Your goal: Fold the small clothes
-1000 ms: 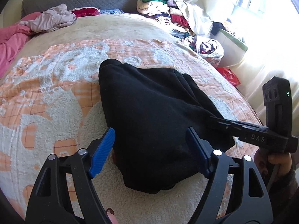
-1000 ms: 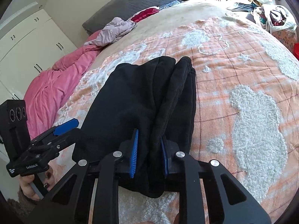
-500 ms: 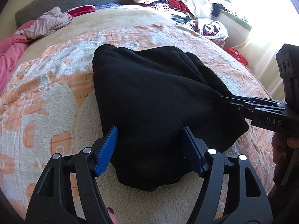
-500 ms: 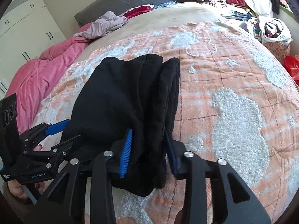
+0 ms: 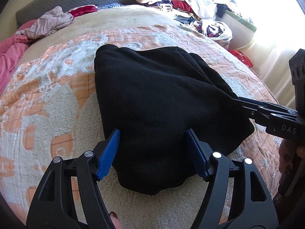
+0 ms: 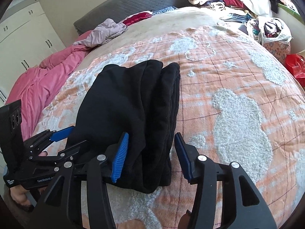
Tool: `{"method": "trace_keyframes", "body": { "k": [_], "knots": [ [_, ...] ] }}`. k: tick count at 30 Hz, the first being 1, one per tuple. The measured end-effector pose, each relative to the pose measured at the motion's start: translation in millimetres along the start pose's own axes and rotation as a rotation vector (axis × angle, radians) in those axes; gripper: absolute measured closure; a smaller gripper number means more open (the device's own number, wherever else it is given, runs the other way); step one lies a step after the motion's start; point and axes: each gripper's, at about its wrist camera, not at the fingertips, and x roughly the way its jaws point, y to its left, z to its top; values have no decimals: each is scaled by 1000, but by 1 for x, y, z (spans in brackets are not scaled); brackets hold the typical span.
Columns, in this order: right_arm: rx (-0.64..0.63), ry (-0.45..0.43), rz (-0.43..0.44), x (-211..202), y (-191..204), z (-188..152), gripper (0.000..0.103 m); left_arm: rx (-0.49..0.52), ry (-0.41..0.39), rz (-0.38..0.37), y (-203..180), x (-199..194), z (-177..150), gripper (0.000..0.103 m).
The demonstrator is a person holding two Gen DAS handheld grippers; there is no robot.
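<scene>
A black garment (image 5: 162, 99), folded into a thick stack, lies on the orange and white fleece blanket (image 5: 47, 95) of a bed. My left gripper (image 5: 154, 150) hovers over its near end, with the blue pads wide apart and the cloth lying loose between them. My right gripper (image 6: 151, 154) is at the garment's (image 6: 129, 103) folded right edge and its jaws are opening. The left pad is beside the cloth and the right pad stands off it. The left wrist view shows the right gripper (image 5: 240, 103) at the garment's right side. The left gripper (image 6: 74, 137) shows at the garment's left corner in the right wrist view.
A heap of mixed clothes (image 5: 171, 2) sits at the bed's far right, with a white bag of laundry (image 5: 215, 30) and a red bag (image 5: 242, 57) beside the bed. At the left lie a pink duvet (image 6: 47, 80) and a mauve garment (image 5: 51, 22). White wardrobes (image 6: 24, 38) stand beyond.
My right gripper, which was shut on the garment's folded edge, has let go and its jaws have spread apart. The left gripper stays wide and has tipped slightly.
</scene>
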Motion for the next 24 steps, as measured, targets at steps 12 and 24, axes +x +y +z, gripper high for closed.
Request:
{"method": "trace_keyframes", "body": {
  "k": [12, 24],
  "knots": [
    [3, -112, -36, -32, 6, -16, 25, -36, -1, -22, 6, -7, 1, 41],
    [33, -164, -98, -39, 0, -18, 6, -72, -25, -30, 13, -17, 7, 29]
  ]
}}
